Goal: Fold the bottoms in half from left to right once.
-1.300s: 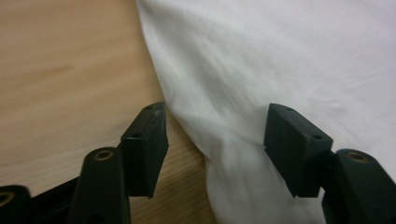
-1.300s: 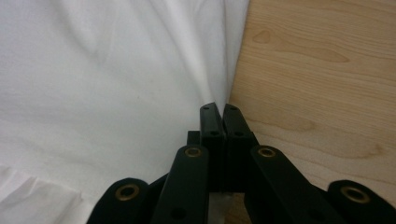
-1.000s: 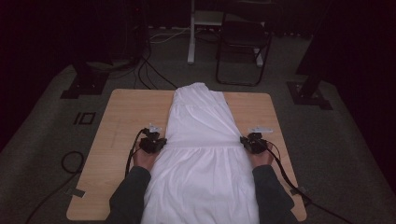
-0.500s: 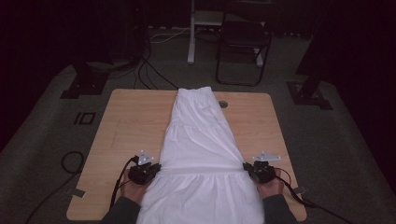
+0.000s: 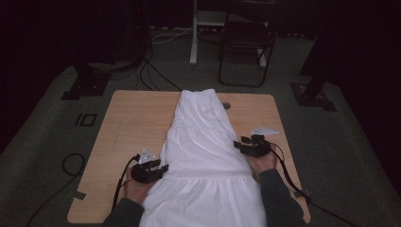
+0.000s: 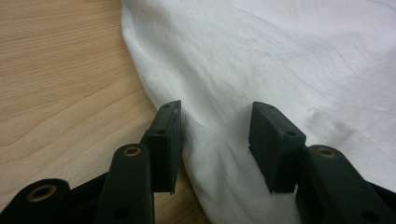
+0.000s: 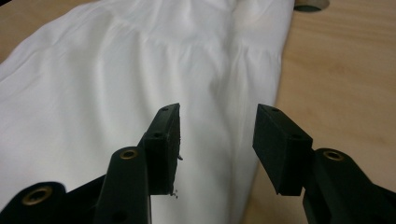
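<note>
**White garment spread flat, both grippers open at its edges**

Your white garment (image 5: 203, 156) runs down the middle of the frame, narrow end toward the top, wide end off the bottom edge. Your left gripper (image 5: 163, 168) sits at the cloth's lower-left edge, jaws wide apart and holding nothing; in the left gripper view the cloth edge (image 6: 196, 121) lies between them. Your right gripper (image 5: 239, 144) is at the right edge, jaws equally spread over the hem (image 7: 261, 84), empty. A round hole (image 5: 226, 105) shows just beside the garment's upper right. The wooden table (image 5: 127, 127) stands on grey carpet (image 5: 42, 142); a chair (image 5: 246, 45) stands beyond it in the dark room.
</note>
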Motion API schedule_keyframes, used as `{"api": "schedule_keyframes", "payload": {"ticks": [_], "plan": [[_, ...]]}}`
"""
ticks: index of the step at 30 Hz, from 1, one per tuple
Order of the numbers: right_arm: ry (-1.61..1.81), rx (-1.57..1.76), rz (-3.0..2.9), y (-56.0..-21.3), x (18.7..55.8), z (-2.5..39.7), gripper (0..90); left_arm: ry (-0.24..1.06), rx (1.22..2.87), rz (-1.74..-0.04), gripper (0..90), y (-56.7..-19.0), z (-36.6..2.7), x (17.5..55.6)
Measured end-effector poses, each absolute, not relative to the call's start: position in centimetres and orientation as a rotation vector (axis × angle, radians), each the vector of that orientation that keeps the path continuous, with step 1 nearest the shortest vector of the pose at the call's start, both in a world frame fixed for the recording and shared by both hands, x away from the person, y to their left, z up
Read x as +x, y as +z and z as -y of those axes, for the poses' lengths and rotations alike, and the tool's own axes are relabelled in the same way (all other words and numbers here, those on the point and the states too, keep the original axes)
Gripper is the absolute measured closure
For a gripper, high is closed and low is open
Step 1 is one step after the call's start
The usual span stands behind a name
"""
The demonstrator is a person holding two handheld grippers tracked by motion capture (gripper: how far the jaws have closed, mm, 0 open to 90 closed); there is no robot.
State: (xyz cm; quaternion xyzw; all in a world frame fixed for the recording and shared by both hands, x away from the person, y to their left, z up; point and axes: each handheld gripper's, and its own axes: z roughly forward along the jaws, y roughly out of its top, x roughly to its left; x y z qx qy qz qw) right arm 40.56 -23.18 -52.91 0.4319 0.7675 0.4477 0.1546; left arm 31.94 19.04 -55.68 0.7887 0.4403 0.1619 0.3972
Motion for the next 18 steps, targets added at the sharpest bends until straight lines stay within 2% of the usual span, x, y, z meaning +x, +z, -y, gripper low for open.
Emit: {"api": "schedule_keyframes", "payload": {"ticks": [8, 9, 10, 11, 12, 18], "plan": [[1.238, 1.248, -2.255, -53.8, 46.5, 19.2, 50.4, 0.403, 1.992, -1.104, 52.2, -55.8, -19.0, 31.8], [1.221, 1.266, -2.264, -54.0, 46.9, 19.1, 52.7, 0.403, 1.992, -1.104, 52.0, -55.8, -19.0, 31.8], [1.188, 1.287, -2.292, -54.5, 47.4, 18.9, 61.9, 0.398, 1.995, -1.101, 51.7, -55.9, -19.0, 31.7], [1.188, 1.287, -2.292, -54.5, 47.4, 18.9, 61.9, 0.398, 1.995, -1.101, 51.0, -55.9, -19.0, 31.7], [1.111, 1.274, -2.351, -54.8, 47.9, 18.9, 88.7, 0.398, 2.006, -1.094, 50.5, -56.0, -18.8, 31.6], [1.038, 1.262, -2.042, -51.3, 47.8, 20.4, 89.4, 0.381, 2.017, -1.101, 50.5, -56.3, -18.7, 31.3]]}}
